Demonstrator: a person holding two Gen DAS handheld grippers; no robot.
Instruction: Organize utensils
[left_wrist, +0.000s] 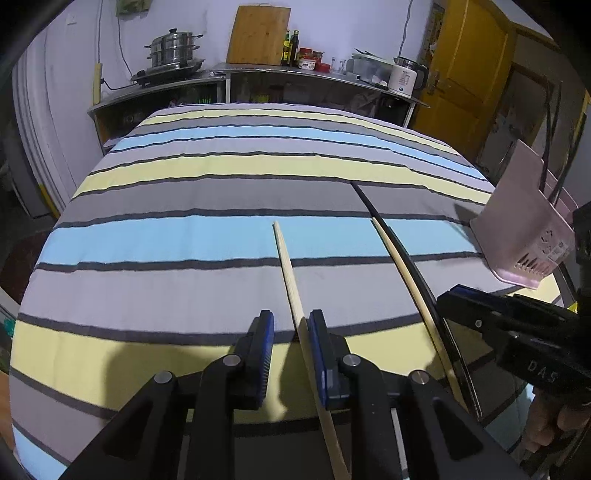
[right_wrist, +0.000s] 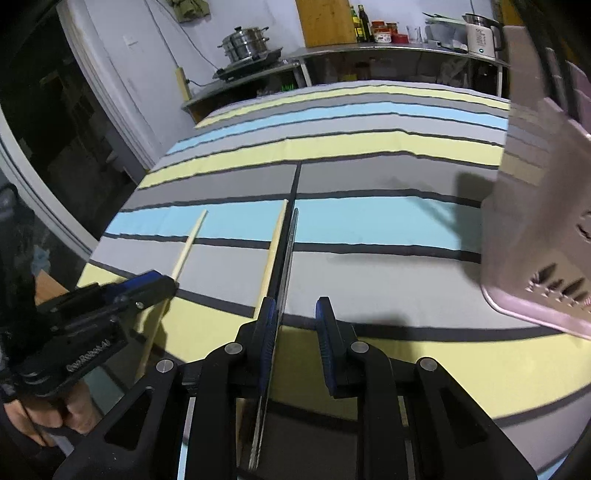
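Left gripper (left_wrist: 290, 354) straddles chopstick (left_wrist: 286, 266) pointing away.

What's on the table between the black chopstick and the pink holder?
Only bare striped cloth lies between the black chopstick and the pink holder, shown clearly in the right wrist view.

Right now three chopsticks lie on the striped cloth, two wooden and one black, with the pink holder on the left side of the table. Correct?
Not quite. The pink holder stands on the right side, as the left wrist view shows. The rest holds: two wooden chopsticks and one black chopstick on the striped cloth.
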